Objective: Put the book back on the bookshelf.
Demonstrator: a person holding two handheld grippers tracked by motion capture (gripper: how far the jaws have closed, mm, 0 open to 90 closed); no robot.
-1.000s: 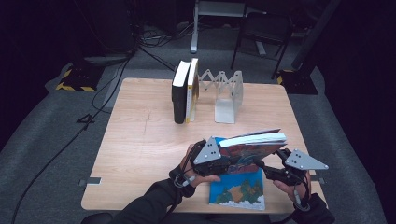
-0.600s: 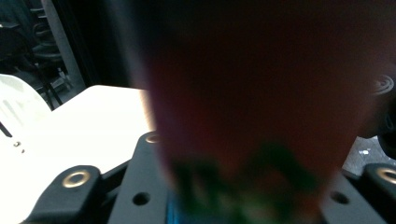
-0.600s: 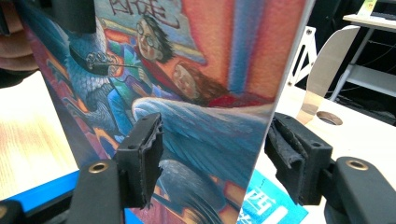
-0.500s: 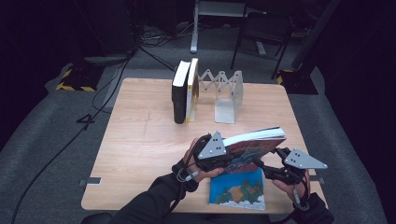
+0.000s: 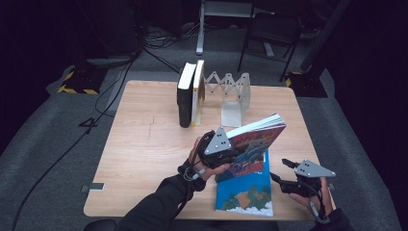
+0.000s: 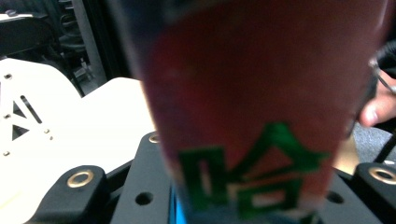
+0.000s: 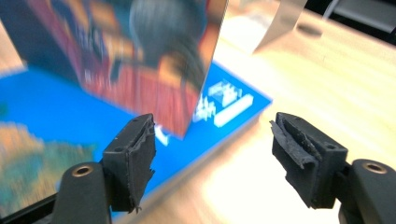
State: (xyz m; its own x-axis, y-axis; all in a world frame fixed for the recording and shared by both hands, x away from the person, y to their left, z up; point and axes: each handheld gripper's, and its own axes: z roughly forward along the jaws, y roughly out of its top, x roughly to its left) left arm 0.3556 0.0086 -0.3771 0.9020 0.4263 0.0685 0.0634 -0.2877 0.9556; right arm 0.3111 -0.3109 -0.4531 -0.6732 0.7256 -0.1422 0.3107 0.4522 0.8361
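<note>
Lifting one book off the pile so far: the blue book [image 5: 245,192] lies flat at the table's [image 5: 144,144] near edge. Right tool [image 5: 285,169], jaws just spreading and empty, hangs beside it. Left tool [image 5: 230,155] is clamped on the red book [image 5: 254,140], tilted up. Shelving it in the rack [image 5: 231,96] by the upright books [image 5: 190,94] at the far side is left.

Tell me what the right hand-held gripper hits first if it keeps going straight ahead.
Probably the lifted red book: its lower corner hangs just ahead of the open right hand-held gripper, above the blue book. Depth is unclear.
</note>
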